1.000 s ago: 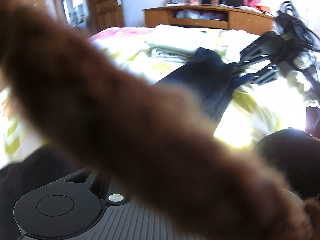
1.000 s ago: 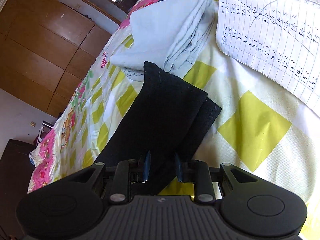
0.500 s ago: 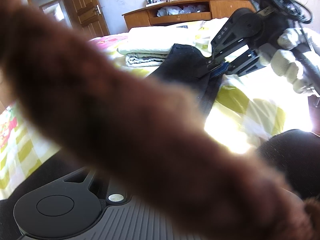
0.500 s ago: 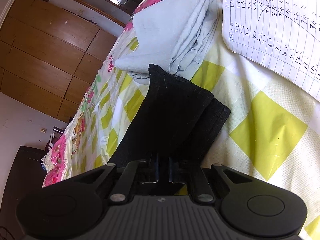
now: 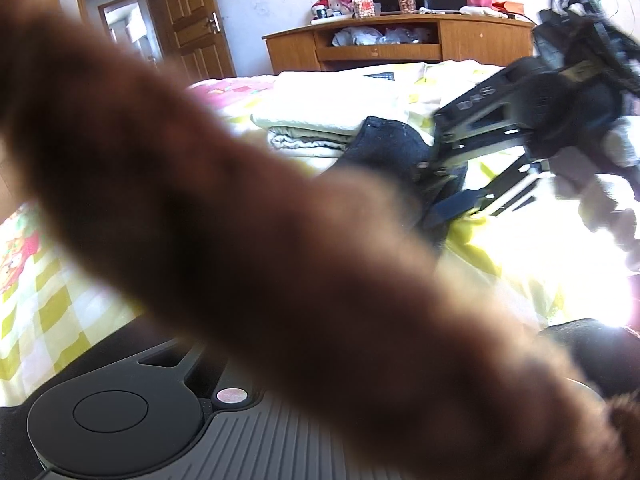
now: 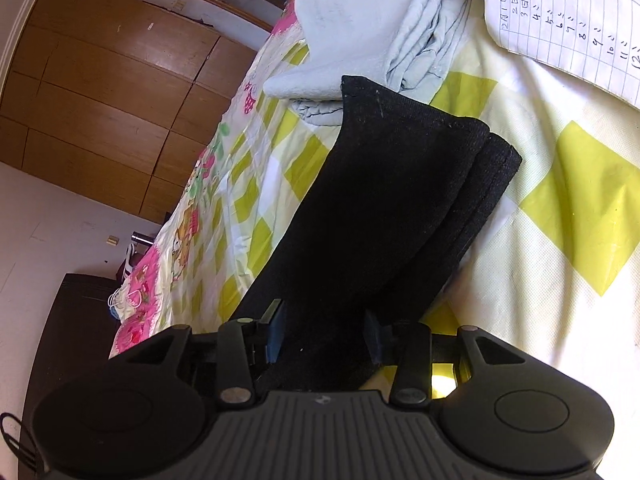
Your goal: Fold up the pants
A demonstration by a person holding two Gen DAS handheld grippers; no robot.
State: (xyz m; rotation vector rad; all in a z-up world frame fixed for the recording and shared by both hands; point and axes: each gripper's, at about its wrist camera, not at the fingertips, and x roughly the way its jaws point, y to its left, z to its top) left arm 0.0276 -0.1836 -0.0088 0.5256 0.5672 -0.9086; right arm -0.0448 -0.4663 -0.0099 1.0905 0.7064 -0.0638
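Black pants [image 6: 384, 216], folded lengthwise, lie on the bed [image 6: 560, 280] with its yellow-checked cover, hem end touching a folded pale blue cloth [image 6: 360, 28]. Right tool [image 6: 324, 332]: jaws have just been opening and stand apart, pants between them, pads clear of the fabric. Left tool: fingers hidden behind a blurred brown furry sleeve [image 5: 280, 260] across the left wrist view; clenched, contents cannot be told. Lined paper sheet [image 6: 568, 20] with handwriting lies near the pants. Wooden cabinet [image 5: 392, 44] stands beyond the bed.
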